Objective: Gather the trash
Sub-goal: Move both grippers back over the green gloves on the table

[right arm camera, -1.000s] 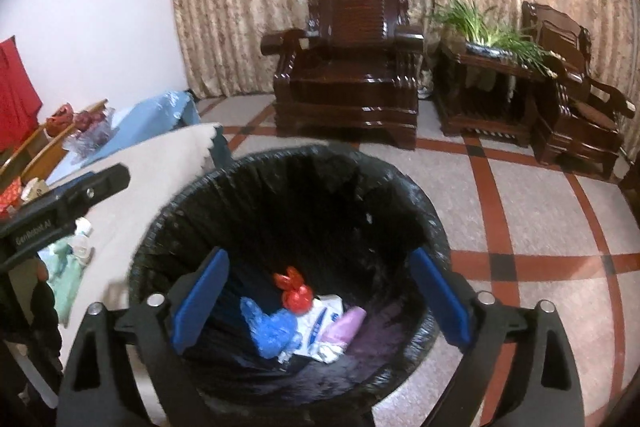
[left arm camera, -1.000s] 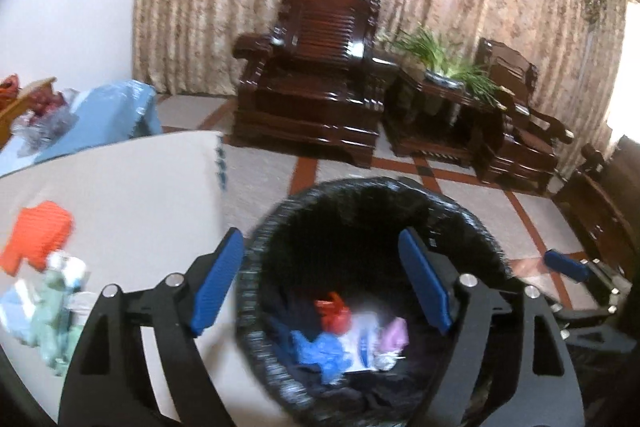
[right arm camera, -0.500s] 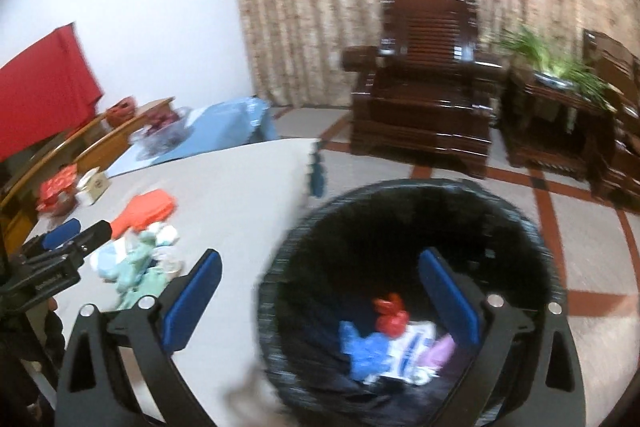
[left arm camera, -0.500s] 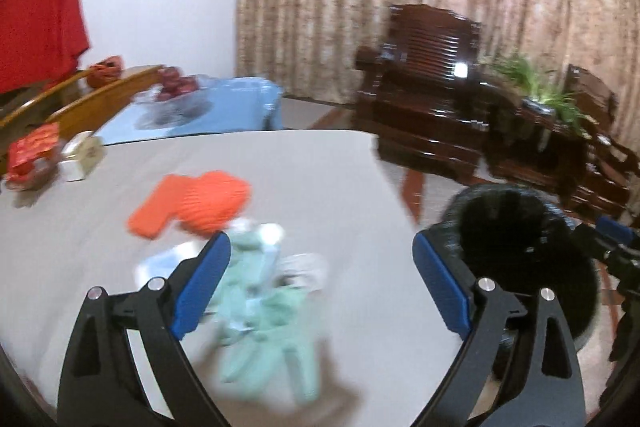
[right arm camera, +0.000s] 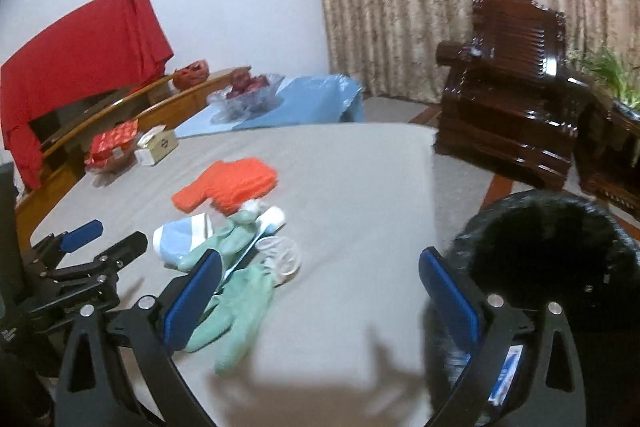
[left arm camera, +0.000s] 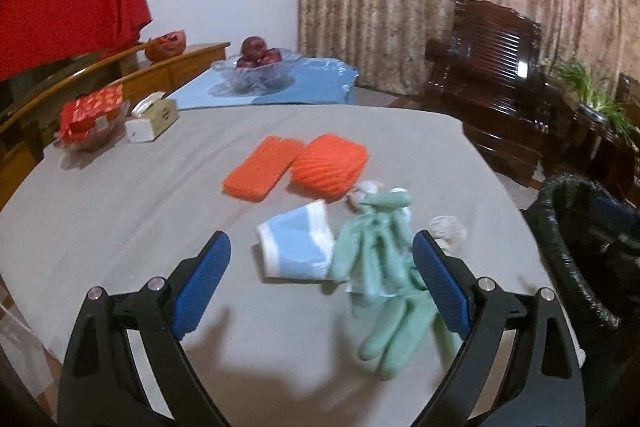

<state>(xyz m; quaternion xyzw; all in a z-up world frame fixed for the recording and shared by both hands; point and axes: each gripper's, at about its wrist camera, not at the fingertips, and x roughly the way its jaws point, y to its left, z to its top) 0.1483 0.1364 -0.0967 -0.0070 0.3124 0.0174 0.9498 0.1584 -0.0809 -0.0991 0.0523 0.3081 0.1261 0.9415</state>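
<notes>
Both the left tongs (left arm camera: pixel 320 283) and right tongs (right arm camera: pixel 320 291) hang wide open and empty over the grey worktop (left arm camera: pixel 120 211). The green rubber gloves (left arm camera: pixel 384 267) lie at the left tongs' one o'clock, touching a blue paper cup (left arm camera: pixel 296 247). A pinch there could drag both (limp fingers snag). The black-lined bin (right arm camera: pixel 552 251) waits at three o'clock.

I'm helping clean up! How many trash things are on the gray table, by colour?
Orange foam nets: 2
Green gloves: 2
Blue-and-white wrapper: 1
Whitish crumpled bits: 2 that I can make out
Total: 7
</notes>
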